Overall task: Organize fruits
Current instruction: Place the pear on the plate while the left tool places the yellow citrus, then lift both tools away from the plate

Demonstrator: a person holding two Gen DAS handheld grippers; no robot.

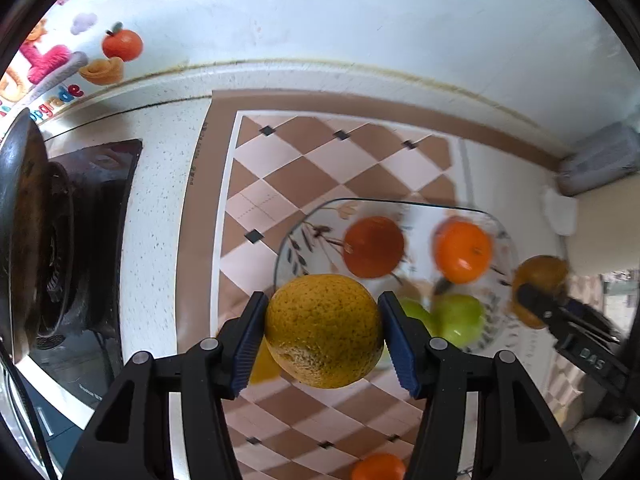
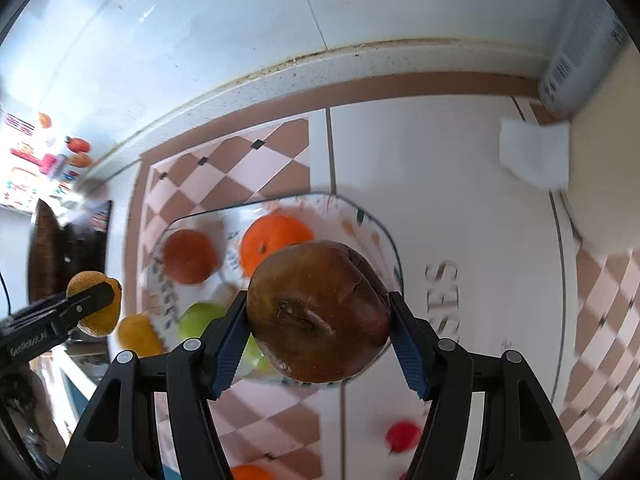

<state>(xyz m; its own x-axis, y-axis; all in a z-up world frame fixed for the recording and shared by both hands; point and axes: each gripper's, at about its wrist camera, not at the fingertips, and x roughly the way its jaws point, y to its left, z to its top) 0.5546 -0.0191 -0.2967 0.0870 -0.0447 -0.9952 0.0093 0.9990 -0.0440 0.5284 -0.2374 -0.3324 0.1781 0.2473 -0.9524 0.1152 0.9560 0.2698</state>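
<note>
Two fruits held aloft, one per gripper. Left gripper [image 1: 323, 334]: clamped on a yellow-green orange [image 1: 324, 330] with pebbled, speckled rind, pinched between ribbed blue pads. Right gripper [image 2: 319, 326]: clamped on a dark brown-red apple [image 2: 318, 312], smooth, bruised skin, calyx end towards the camera. Below both: a glass plate [image 1: 296, 236] with leaf print, rounded corners, carrying two tangerines [image 1: 374, 246] and green apples [image 1: 458, 318]. Loose on the mat: one lemon [image 2: 138, 334], one small red fruit [image 2: 403, 436]. The vinyl mat [image 1: 280, 184], brown-and-cream diamond check, reads "SES" in part. Wall sticker [image 1: 56, 98] reads "upgrade". Gas stove [image 1: 80, 240] with a metal pan [image 1: 18, 184] at the left.
</note>
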